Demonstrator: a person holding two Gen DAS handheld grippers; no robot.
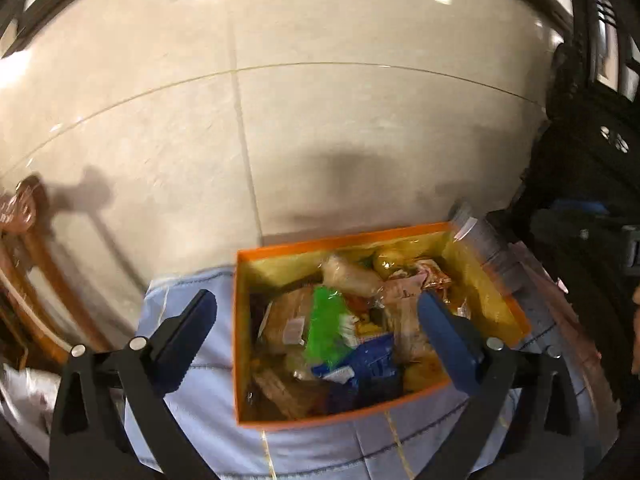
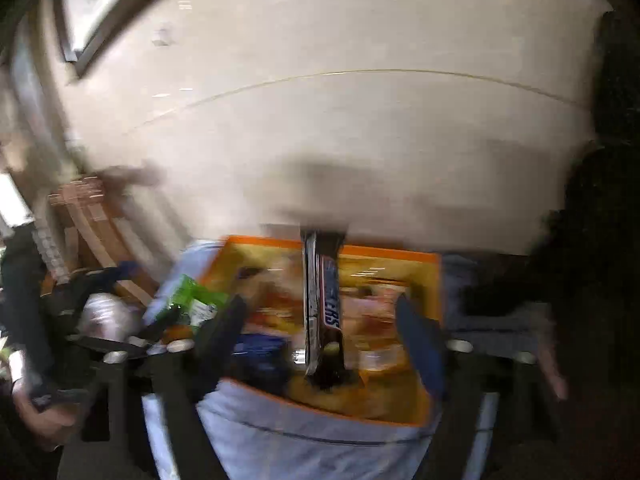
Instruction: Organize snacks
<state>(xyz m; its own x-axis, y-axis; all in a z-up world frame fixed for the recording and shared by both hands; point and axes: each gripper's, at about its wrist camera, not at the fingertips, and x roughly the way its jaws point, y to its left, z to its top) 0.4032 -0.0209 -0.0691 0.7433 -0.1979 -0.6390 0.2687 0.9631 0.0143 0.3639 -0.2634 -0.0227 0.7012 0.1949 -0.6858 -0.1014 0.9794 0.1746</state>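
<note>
The chocolate bar (image 2: 322,308), in a dark wrapper with blue lettering, stands lengthwise up the lower centre of the frame, between the spread, released right gripper (image 2: 320,320) fingers, untouched. Below it sits the orange box (image 1: 344,236) of snacks. The left gripper (image 1: 316,316) is released, empty.

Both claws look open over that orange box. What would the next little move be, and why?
Probably draw the right claw back and away: the Snickers bar is loose between its open fingers, right above the already full orange box.
</note>
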